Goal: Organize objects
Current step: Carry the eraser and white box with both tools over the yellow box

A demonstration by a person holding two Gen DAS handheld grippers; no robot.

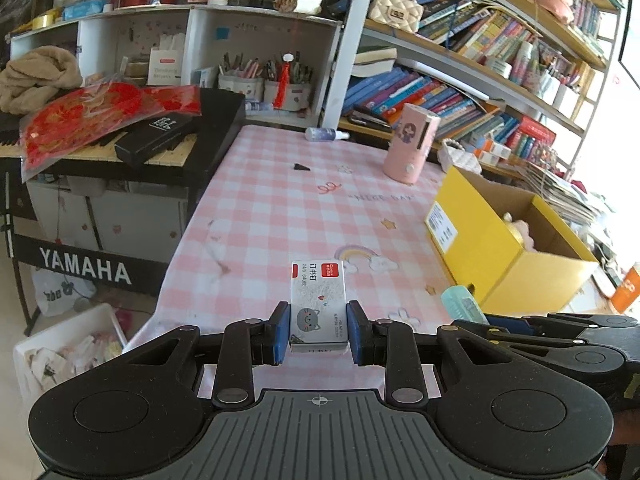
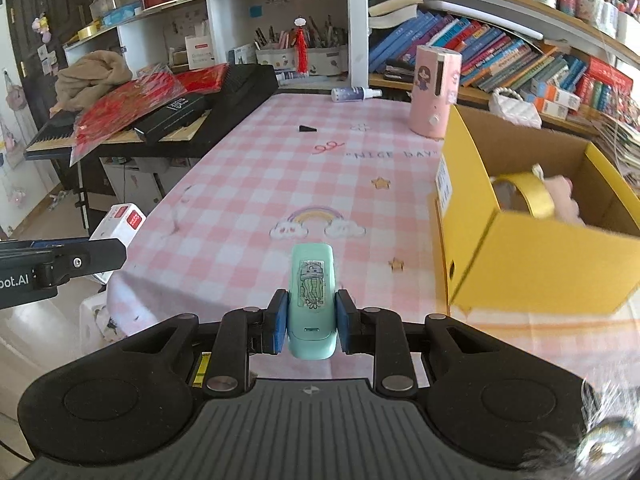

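My left gripper point(image 1: 319, 330) is shut on a small white staple box point(image 1: 318, 300) with a red label and a grey cat picture, held above the near end of the pink checked table point(image 1: 280, 208). My right gripper point(image 2: 311, 322) is shut on a mint-green stapler point(image 2: 312, 300) with a sticker on top. The stapler's tip point(image 1: 462, 304) and the right gripper's black arm show at the lower right of the left wrist view. In the right wrist view the staple box point(image 2: 120, 224) and the left gripper's finger appear at the left edge. An open yellow cardboard box point(image 2: 540, 256) stands on the table's right side.
Inside the yellow box point(image 1: 500, 248) lie a gold tape roll point(image 2: 528, 196) and a pink soft item. A pink cylindrical container point(image 2: 436, 92), a small spray bottle point(image 2: 354, 94) and a black triangular piece point(image 2: 307, 128) sit further back. A keyboard point(image 1: 120, 148) piled with red packets stands left; bookshelves stand right.
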